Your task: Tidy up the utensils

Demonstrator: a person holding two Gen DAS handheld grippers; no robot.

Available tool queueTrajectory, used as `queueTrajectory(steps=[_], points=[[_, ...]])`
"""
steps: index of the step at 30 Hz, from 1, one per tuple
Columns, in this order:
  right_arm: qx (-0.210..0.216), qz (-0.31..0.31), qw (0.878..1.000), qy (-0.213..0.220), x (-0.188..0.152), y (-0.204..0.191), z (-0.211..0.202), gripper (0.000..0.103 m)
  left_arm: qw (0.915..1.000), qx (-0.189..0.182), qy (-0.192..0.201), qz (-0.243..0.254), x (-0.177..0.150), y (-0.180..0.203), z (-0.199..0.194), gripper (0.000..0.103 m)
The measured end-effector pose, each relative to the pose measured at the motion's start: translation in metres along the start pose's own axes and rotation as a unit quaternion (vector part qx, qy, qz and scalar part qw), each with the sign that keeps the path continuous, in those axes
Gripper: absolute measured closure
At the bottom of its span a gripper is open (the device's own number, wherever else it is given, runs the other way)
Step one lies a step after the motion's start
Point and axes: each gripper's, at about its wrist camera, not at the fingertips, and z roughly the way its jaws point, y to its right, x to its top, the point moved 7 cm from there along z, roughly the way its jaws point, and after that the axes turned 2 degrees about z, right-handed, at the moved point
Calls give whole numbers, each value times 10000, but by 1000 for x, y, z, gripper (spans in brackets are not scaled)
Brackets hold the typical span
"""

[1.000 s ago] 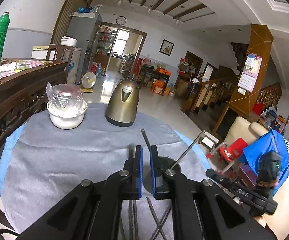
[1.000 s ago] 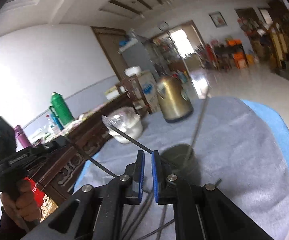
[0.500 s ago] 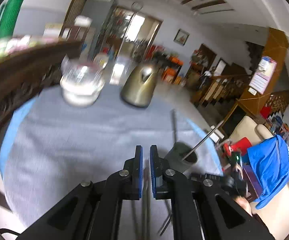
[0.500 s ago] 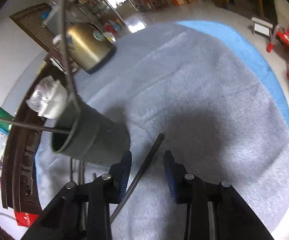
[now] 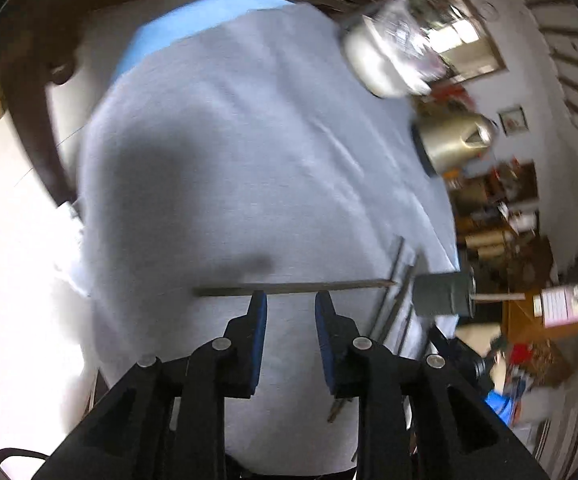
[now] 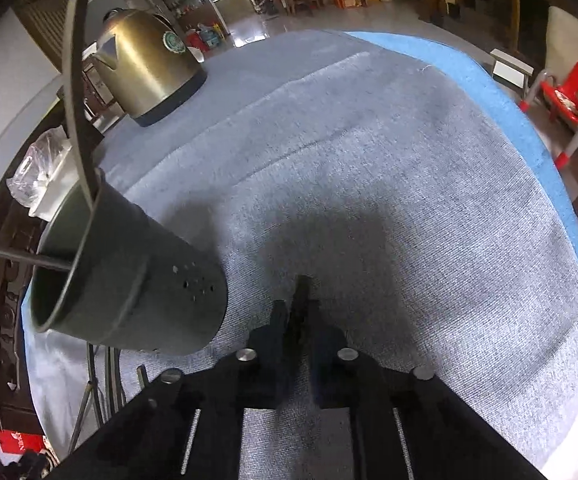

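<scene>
A dark metal holder cup (image 6: 129,276) stands on the grey cloth with two chopsticks (image 6: 71,80) in it; it also shows in the left wrist view (image 5: 443,294). My left gripper (image 5: 291,300) is open, its tips right at a dark chopstick (image 5: 293,288) lying crosswise on the cloth. More loose chopsticks (image 5: 395,276) lie beside the cup. My right gripper (image 6: 295,312) is shut on a dark chopstick (image 6: 301,292), low over the cloth to the right of the cup.
A brass kettle (image 6: 145,68) stands at the back of the round table (image 6: 529,120). A white bowl with a plastic bag (image 5: 385,56) stands near it. Dark wooden furniture (image 5: 29,52) flanks the table. A red chair (image 6: 569,100) stands beyond the edge.
My left gripper has opened and swung down to a chopstick on the cloth. My right gripper has closed on the chopstick that lay between its jaws.
</scene>
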Motion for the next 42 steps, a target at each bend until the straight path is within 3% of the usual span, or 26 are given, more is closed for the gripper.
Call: queueTrajectory(steps=[4, 6, 8, 14, 17, 23, 30, 31, 34, 39, 42], points=[[273, 4, 9995, 162, -7, 3, -20, 95, 9981, 286, -61, 541, 1, 16, -3, 77], [578, 79, 9978, 322, -10, 5, -35, 95, 9986, 222, -113, 457, 0, 18, -5, 74], [808, 107, 9955, 489, -13, 6, -50, 95, 9995, 182, -191, 179, -1, 15, 0, 68], [1328, 156, 9865, 945, -22, 9, -83, 95, 9949, 44, -576, -823, -15, 6, 31, 67], [1480, 138, 9825, 1120, -31, 11, -99, 95, 9874, 55, -508, -1496, -15, -4, 40, 67], [1669, 222, 9770, 1306, -43, 27, -126, 95, 9747, 132, -236, -2220, -1, -17, 44, 66], [1797, 284, 9734, 1396, -46, 33, -136, 95, 9741, 201, -82, -2251, 21, -12, 50, 68], [1822, 285, 9727, 1406, -46, 32, -137, 95, 9757, 267, -48, -2176, 26, -11, 51, 71], [1885, 248, 9717, 1401, -49, 30, -139, 95, 9797, 499, -56, -1941, 36, -13, 57, 97], [1931, 120, 9694, 1513, -55, 23, -148, 95, 9876, 763, 102, -1370, 52, -12, 56, 100], [1923, 47, 9689, 1558, -56, 20, -154, 95, 9914, 603, 170, -1148, 57, -3, 50, 101]])
